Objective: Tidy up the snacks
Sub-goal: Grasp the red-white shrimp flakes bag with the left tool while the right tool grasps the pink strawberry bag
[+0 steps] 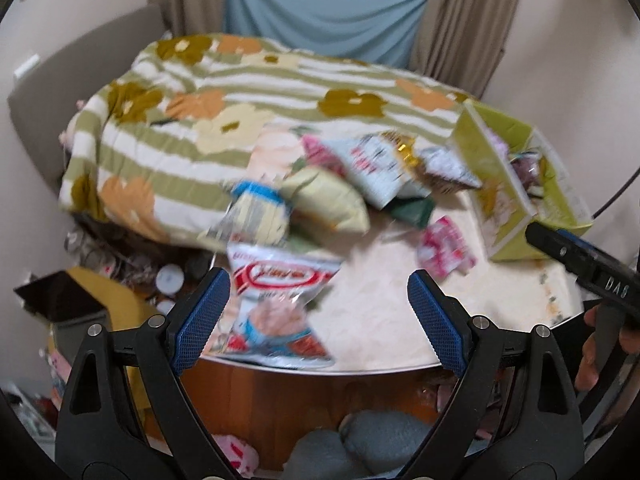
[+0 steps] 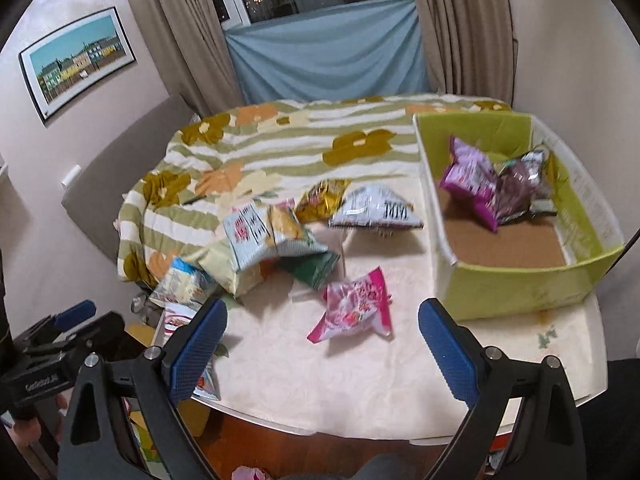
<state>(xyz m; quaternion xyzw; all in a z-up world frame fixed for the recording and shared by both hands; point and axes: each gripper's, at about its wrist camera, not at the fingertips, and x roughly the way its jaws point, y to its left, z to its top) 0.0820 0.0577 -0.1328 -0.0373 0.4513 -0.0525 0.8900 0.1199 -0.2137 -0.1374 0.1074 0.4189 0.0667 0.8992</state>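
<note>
A small room is shown, with beige curtains [image 2: 460,28] and a blue cloth [image 2: 324,56] hung under the window; a desk [image 2: 320,384] with a pale cover is set against a bed spread with a flowered blanket [image 2: 248,140]. A green box [image 2: 516,284] is placed on the desk at about two o'clock from the right claw [image 2: 322,348], and a purple bag [image 2: 472,180] and a dark bag [image 2: 524,184] are already seen inside it. The rest of the snacks are left loose: a pink bag [image 2: 356,308] lies just ahead of the right claw at twelve o'clock, and a pile [image 2: 272,240] is heaped at eleven o'clock. A red-and-white bag [image 1: 276,304] is seen close before the left claw [image 1: 320,316], at the desk's near edge.

Both claws are held wide apart and nothing is gripped.

The sorting is judged to be barely begun. The red-and-white bag could be knocked over the edge if it is brushed by a finger on the way in. The slick, air-filled bags may be squeezed out of a pinch taken near a corner. The pile could be toppled toward the blanket if a lower bag is pulled first.
</note>
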